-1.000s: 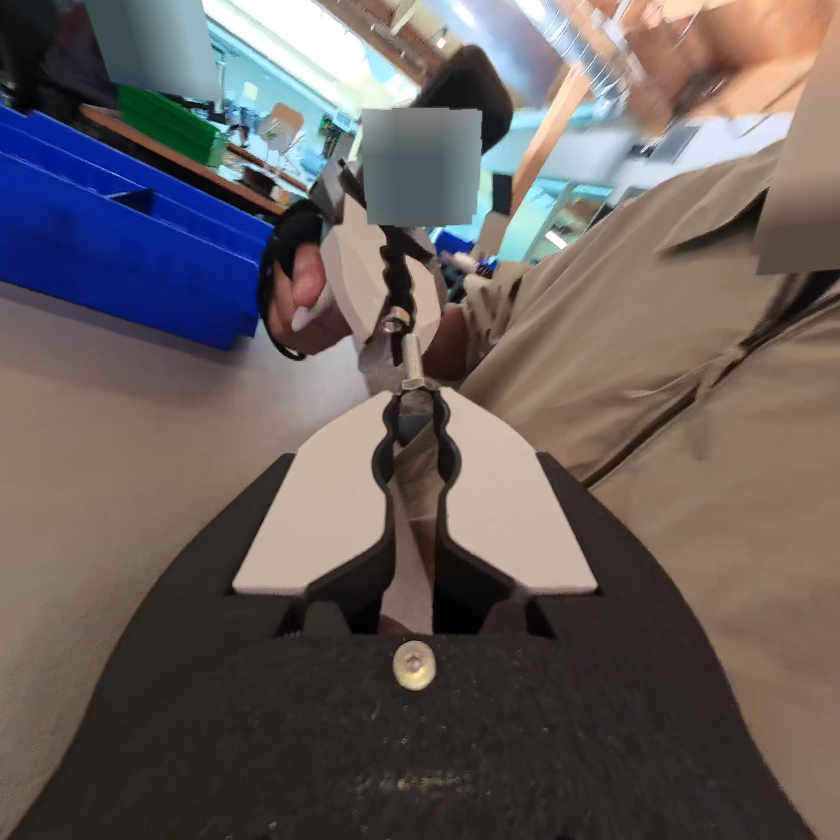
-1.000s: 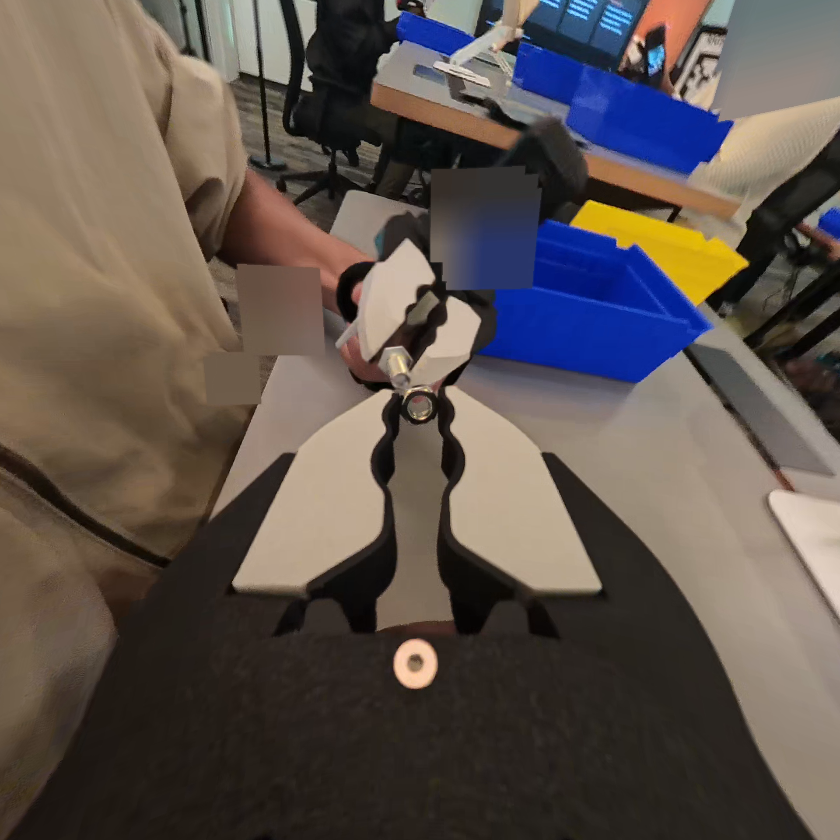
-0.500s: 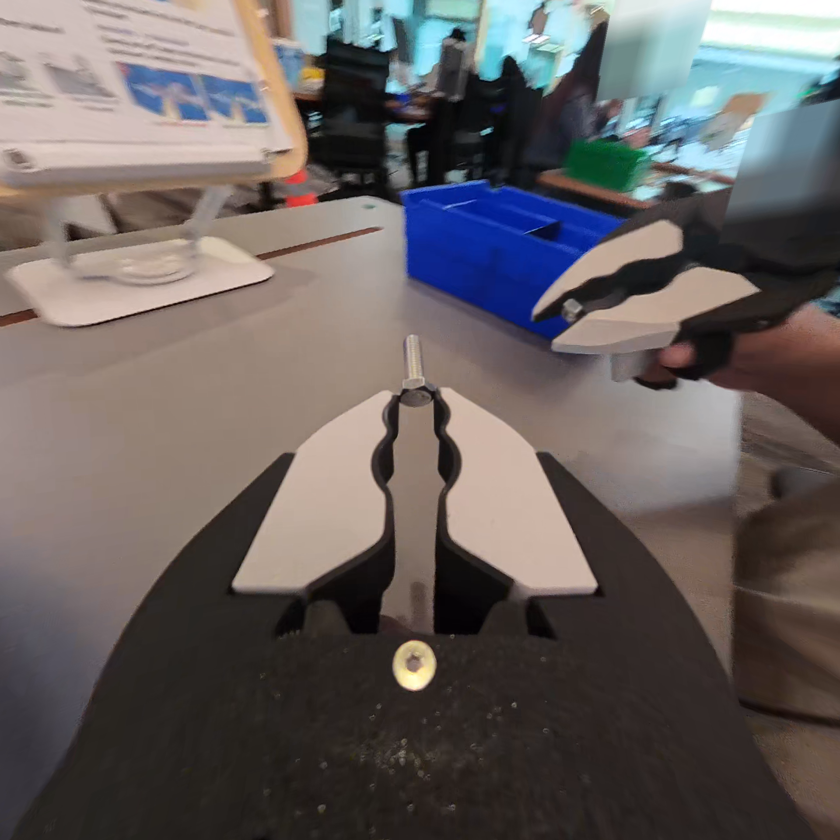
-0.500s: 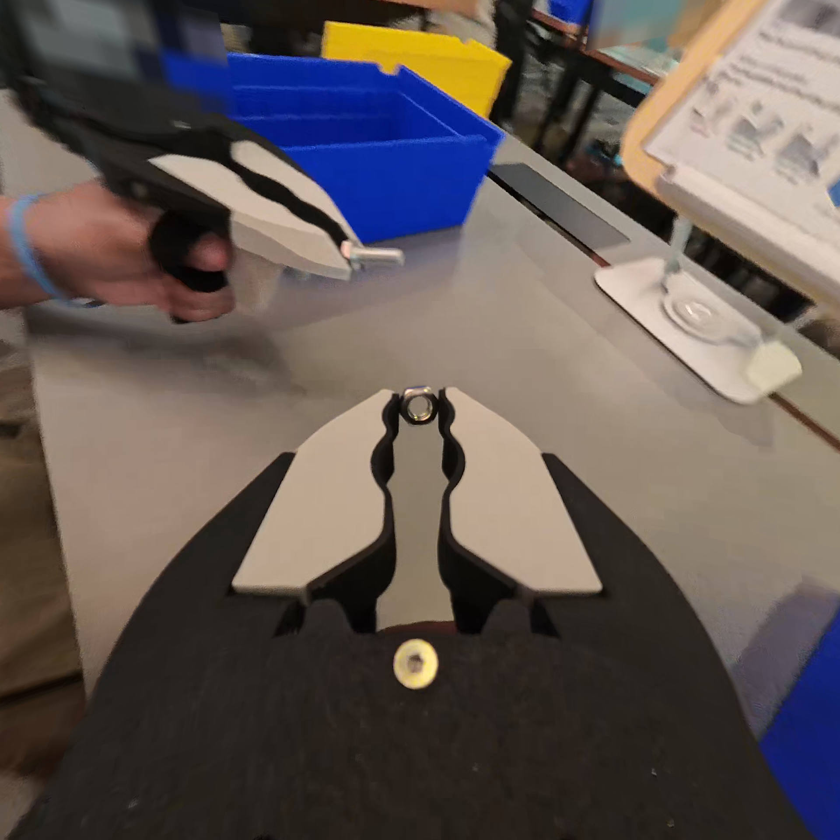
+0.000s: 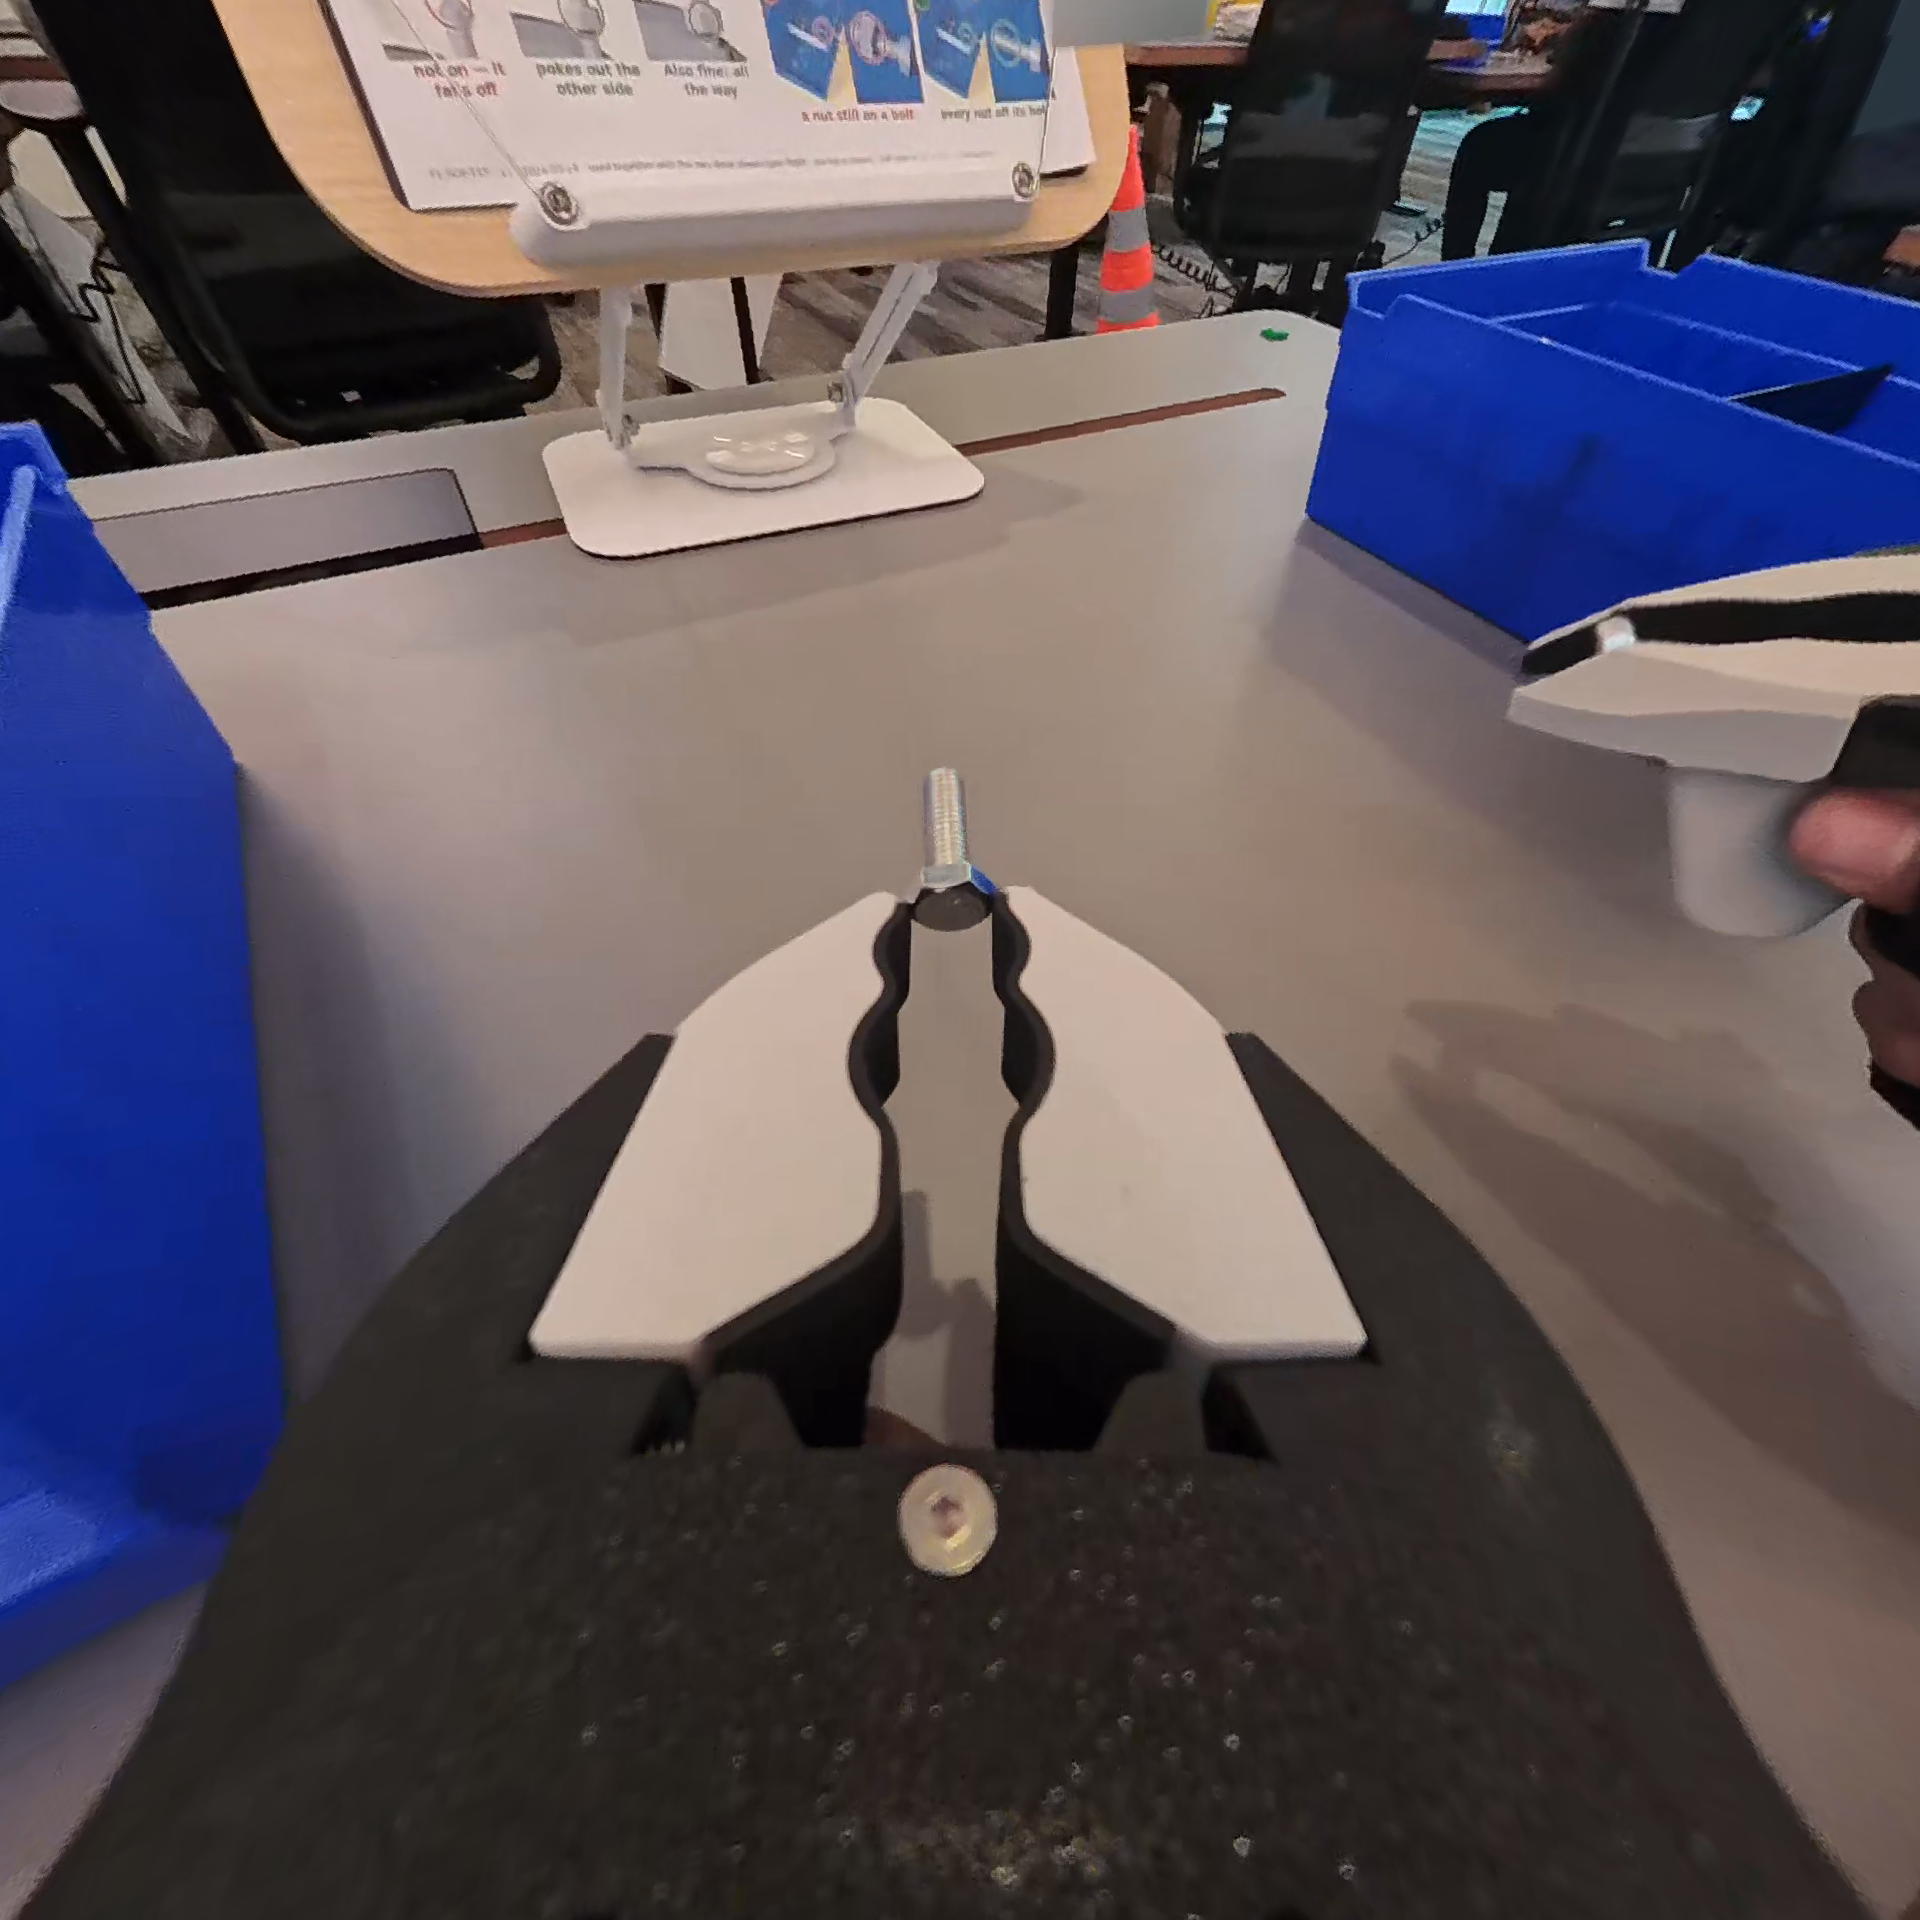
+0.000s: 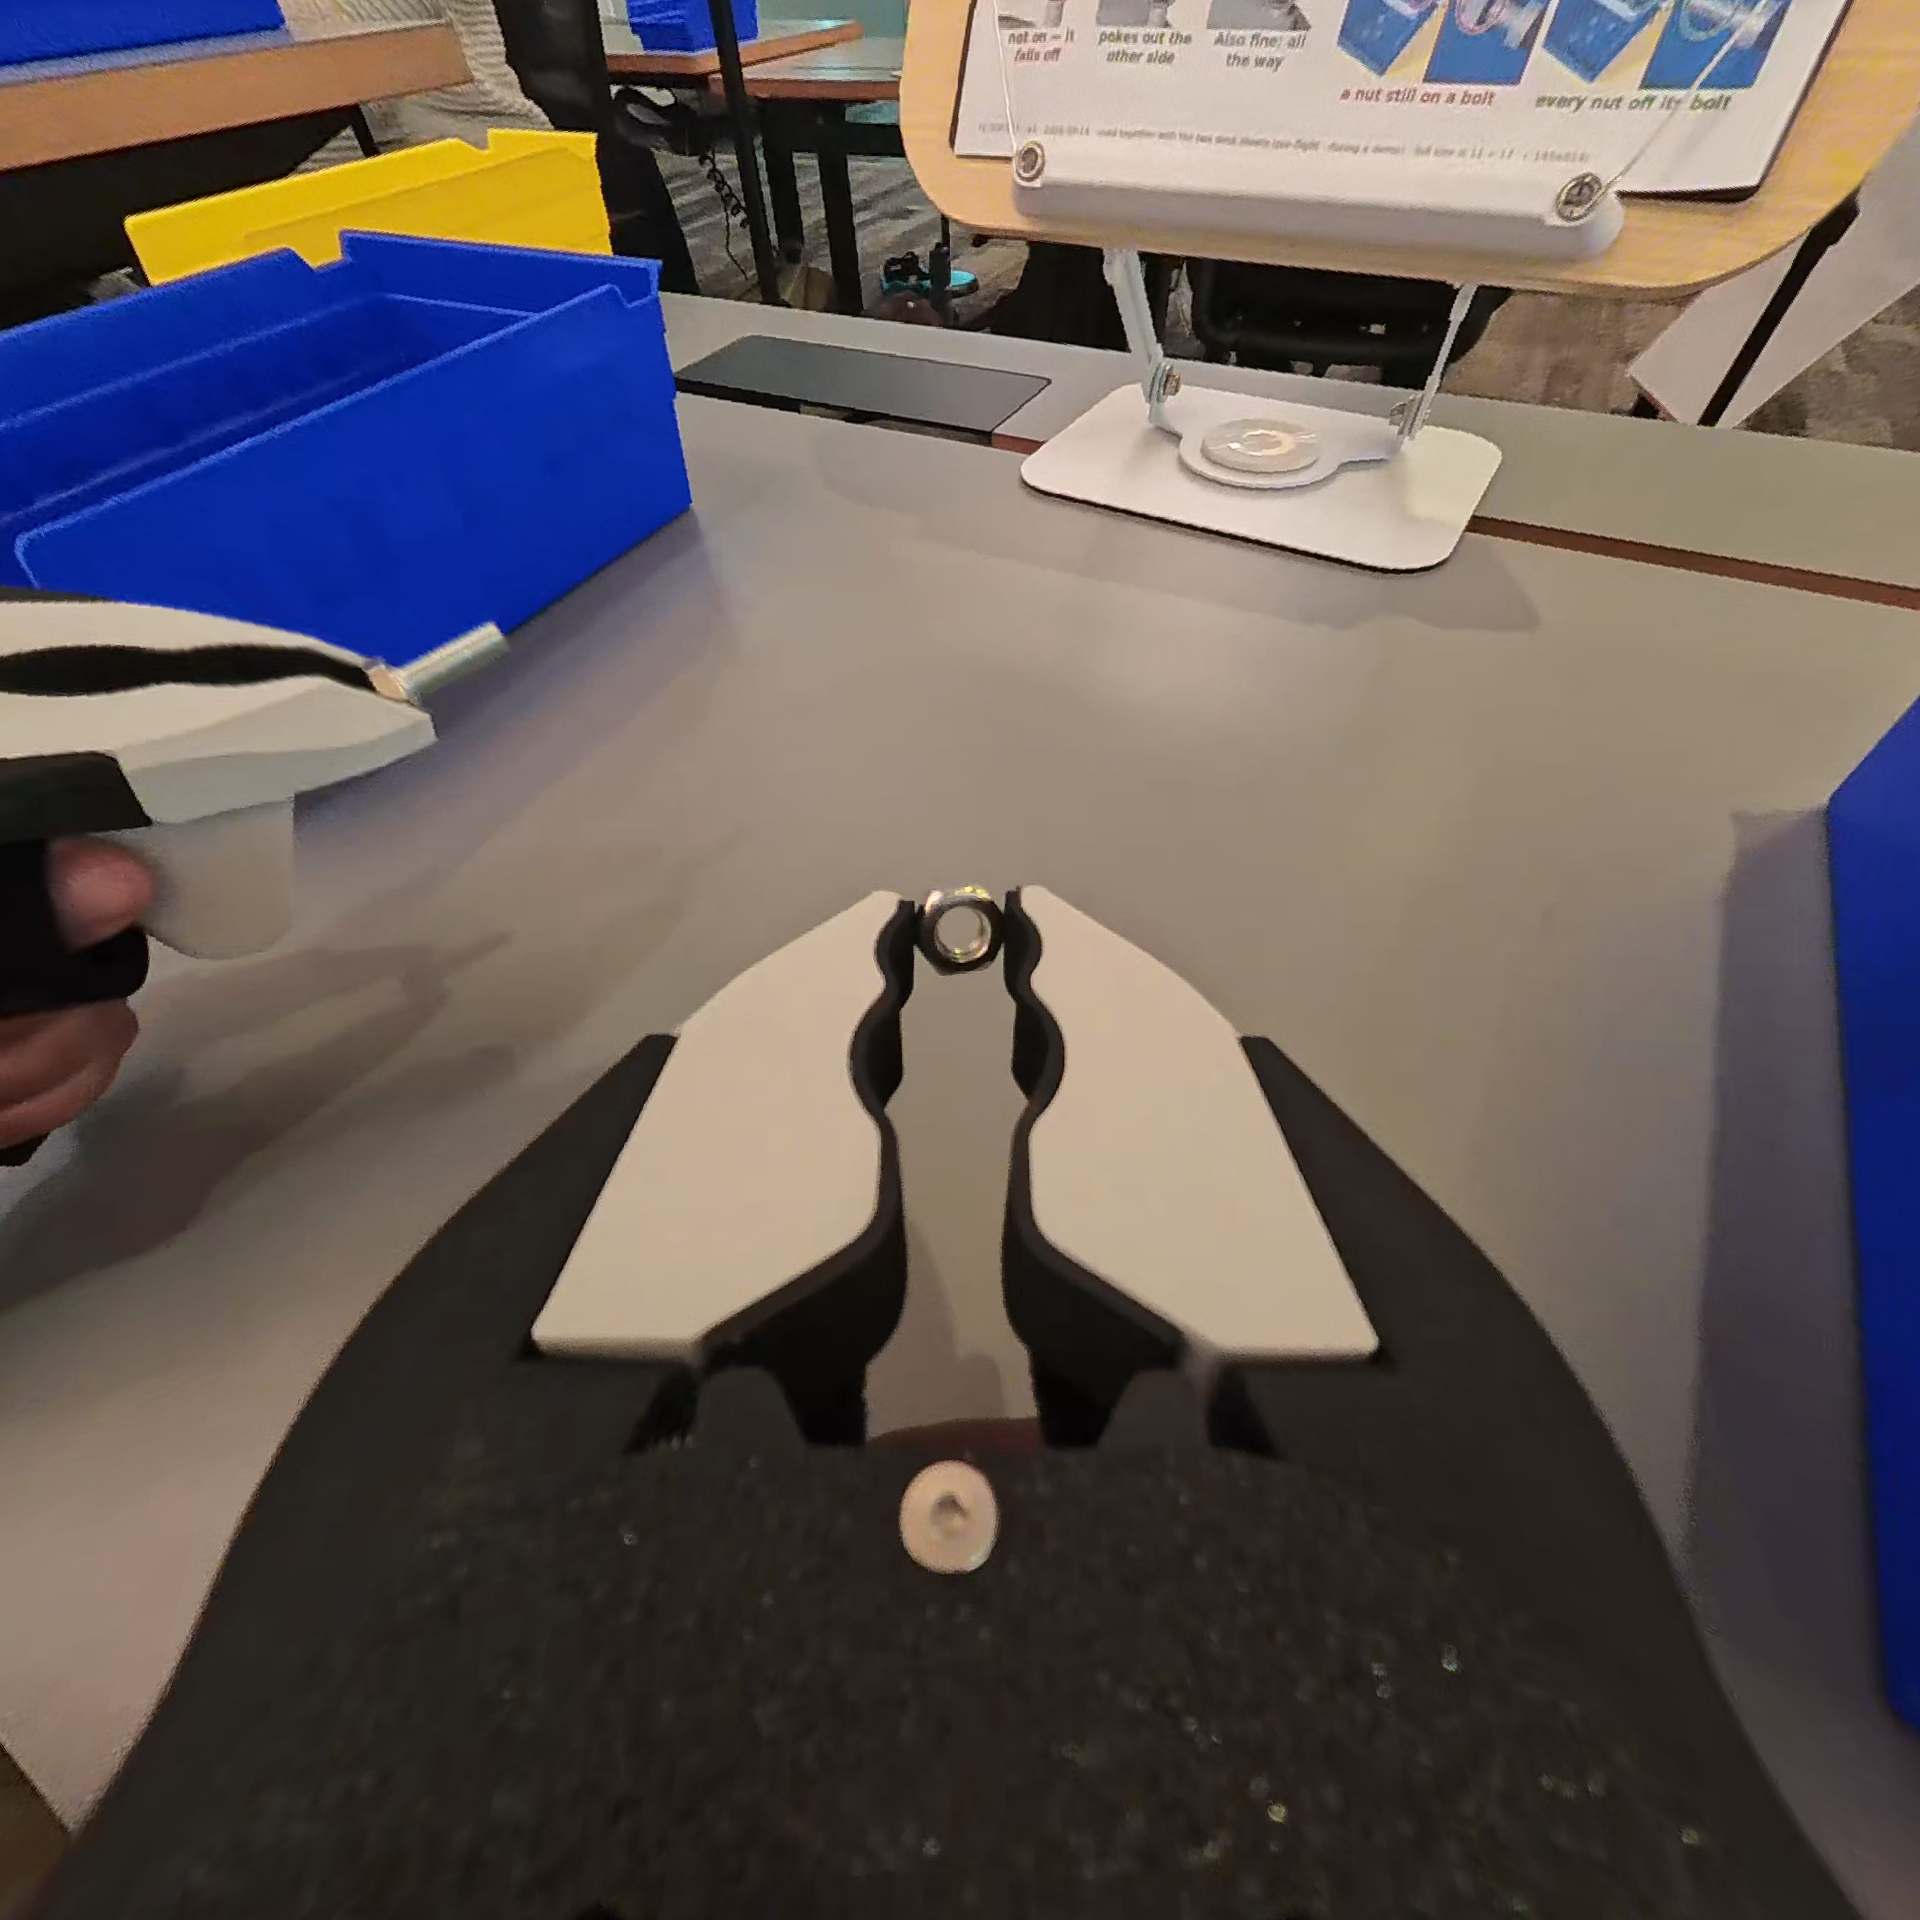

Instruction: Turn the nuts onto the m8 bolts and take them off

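In the left wrist view my left gripper [image 5: 948,902] is shut on the hex head of a silver M8 bolt [image 5: 943,831], and the threaded shaft points forward over the grey table [image 5: 1195,748]. The shaft carries no nut. In the right wrist view my right gripper [image 6: 961,906] is shut on a silver hex nut [image 6: 961,930], with its hole facing the camera. The two grippers are side by side and well apart. The right gripper [image 5: 1558,652] shows at the right edge of the left wrist view. The left gripper [image 6: 369,681] with the bolt [image 6: 449,661] shows at the left of the right wrist view.
A blue bin [image 5: 1558,468] stands at the right and another blue bin [image 5: 104,1039] close at the left; they also show in the right wrist view [image 6: 364,488] [image 6: 1881,1195]. A yellow bin [image 6: 364,203] sits behind. A white stand [image 5: 764,473] holding an instruction sheet stands at the table's far edge. One gripper's finger ends stand about 15 cm off the other's.
One second ago the grippers faced each other with the nut at the bolt's tip. Both have swung apart and now point forward across the table, each keeping its part.
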A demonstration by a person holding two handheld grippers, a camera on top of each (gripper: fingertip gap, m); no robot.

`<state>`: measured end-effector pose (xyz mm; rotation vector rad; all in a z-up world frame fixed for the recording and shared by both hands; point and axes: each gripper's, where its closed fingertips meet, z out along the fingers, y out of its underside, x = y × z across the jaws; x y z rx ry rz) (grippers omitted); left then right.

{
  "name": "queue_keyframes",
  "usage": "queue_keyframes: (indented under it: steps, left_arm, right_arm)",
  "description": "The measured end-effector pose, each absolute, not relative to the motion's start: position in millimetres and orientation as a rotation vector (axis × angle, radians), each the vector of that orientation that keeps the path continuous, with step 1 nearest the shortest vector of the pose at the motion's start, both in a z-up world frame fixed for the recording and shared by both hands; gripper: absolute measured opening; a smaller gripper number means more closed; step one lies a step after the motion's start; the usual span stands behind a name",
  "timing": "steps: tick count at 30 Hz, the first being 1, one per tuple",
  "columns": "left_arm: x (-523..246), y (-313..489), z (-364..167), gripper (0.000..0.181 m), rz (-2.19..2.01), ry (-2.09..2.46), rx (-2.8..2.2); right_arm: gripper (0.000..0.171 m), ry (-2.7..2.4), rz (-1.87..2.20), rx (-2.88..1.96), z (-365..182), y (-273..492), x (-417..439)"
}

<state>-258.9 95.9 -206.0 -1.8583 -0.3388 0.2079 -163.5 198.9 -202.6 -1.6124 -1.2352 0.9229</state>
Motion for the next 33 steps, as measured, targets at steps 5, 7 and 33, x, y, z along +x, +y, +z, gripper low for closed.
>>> queue_keyframes:
  steps: [5,7,33]
  left_arm:
    - [-256,95,-211,0.015,0.179,-0.346,-1.862]
    - [-255,95,-211,0.015,0.183,-0.327,-1.868]
    - [-236,97,-208,0.015,0.106,-0.240,-1.889]
  right_arm:
    - [0.016,-1.203,0.874,-1.596,-192,213,-156]
    - [0.016,-1.182,0.823,-1.565,-172,233,-148]
    - [0.017,-1.679,0.073,-2.627,-284,542,-76]
